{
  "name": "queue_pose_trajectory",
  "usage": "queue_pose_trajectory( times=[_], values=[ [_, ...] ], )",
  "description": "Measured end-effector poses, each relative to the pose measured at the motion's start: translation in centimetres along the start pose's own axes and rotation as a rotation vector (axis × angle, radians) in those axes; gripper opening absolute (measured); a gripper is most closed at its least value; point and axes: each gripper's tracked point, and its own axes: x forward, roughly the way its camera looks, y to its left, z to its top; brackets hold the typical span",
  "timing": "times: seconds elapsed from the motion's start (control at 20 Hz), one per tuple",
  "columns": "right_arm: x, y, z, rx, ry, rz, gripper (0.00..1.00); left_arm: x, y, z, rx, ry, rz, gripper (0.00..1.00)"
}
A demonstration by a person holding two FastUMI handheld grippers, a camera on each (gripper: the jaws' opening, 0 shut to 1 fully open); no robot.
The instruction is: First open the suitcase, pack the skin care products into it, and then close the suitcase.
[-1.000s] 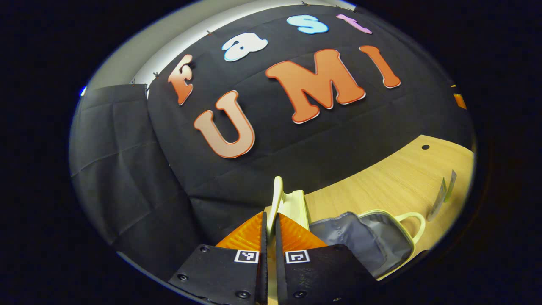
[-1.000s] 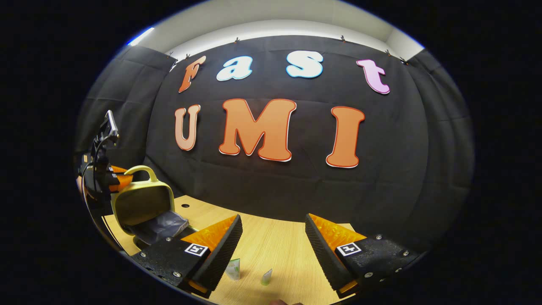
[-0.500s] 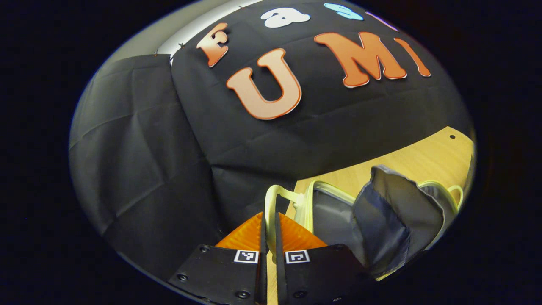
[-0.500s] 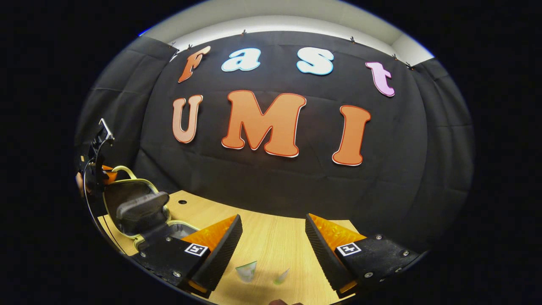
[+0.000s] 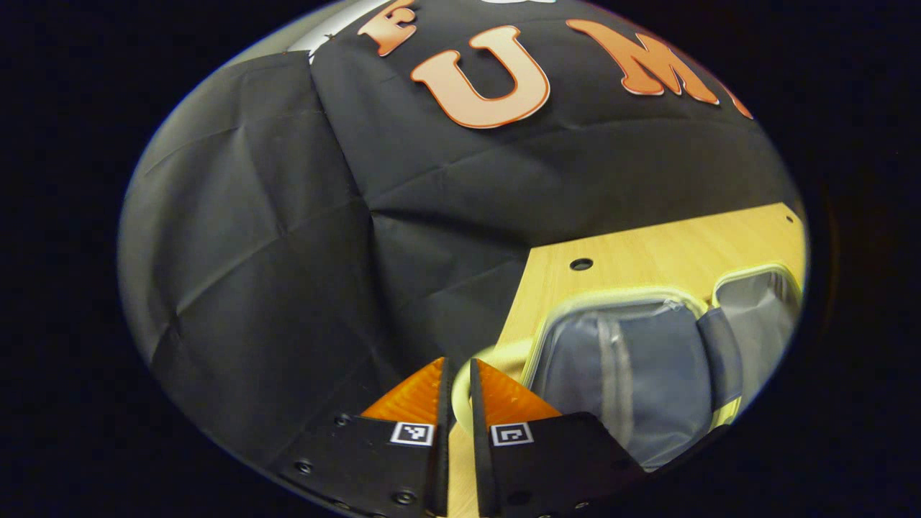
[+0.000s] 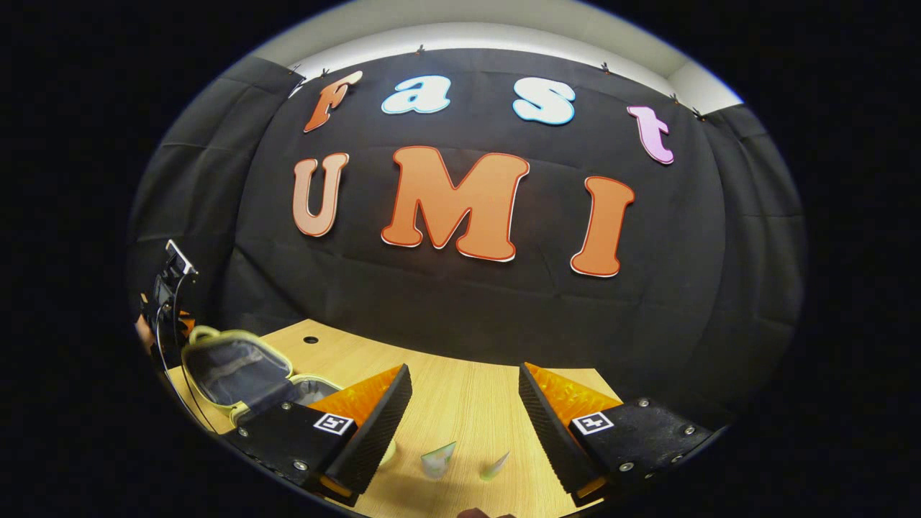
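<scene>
The suitcase (image 5: 647, 360) lies open flat on the surface (image 5: 647, 252), grey lining up; the left claw (image 5: 458, 392) is clenched on its pale handle (image 5: 489, 356); the right claw (image 6: 464, 403) is released above two tubes (image 6: 439, 459) near the suitcase.

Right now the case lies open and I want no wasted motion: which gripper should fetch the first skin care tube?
Right, probably. The right tongs hang open just above the two tubes on the table, while the left tongs pinch the suitcase handle.
</scene>
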Motion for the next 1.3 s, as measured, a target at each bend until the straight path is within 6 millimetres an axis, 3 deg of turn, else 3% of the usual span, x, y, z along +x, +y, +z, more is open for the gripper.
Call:
queue_pose_trajectory(
  times=[0.05, 0.25, 0.3, 0.35, 0.5, 0.55, 0.7, 1.0, 1.3],
  values=[
    [0.0, -0.3, -0.3, 0.0, 0.005, -0.005, 0.95, -0.7, -0.7, 0.0, -0.007, -0.021, -0.017, 0.23],
    [-0.2, -1.9, -1.6, -0.007, 0.023, -0.019, 0.94, -3.3, -6.1, 3.2, -0.02, -0.132, -0.101, 0.7],
    [-0.3, -2.2, -2.1, -0.009, 0.03, -0.019, 0.95, -4.4, -8.1, 4.4, -0.026, -0.157, -0.136, 0.76],
    [-0.4, -2.6, -2.6, -0.012, 0.038, -0.018, 0.95, -5.5, -10.2, 5.3, -0.029, -0.179, -0.164, 0.74],
    [-0.5, -3.5, -4.3, -0.008, 0.067, -0.01, 0.95, -9.5, -17.0, 8.4, -0.029, -0.253, -0.283, 0.84],
    [-0.5, -3.7, -5.1, -0.006, 0.082, -0.006, 0.95, -11.1, -19.7, 9.0, -0.025, -0.27, -0.329, 0.94],
    [-0.9, -4.7, -7.4, -0.014, 0.122, 0.009, 0.95, -15.2, -27.3, 10.5, -0.003, -0.31, -0.472, 0.97],
    [-0.9, -6.3, -11.8, -0.013, 0.213, 0.039, 0.95, -22.3, -41.5, 10.0, 0.027, -0.306, -0.736, 0.98],
    [-0.5, -7.4, -13.4, -0.018, 0.244, 0.078, 0.95, -26.0, -51.5, 6.0, 0.086, -0.265, -0.891, 0.98]
  ],
)
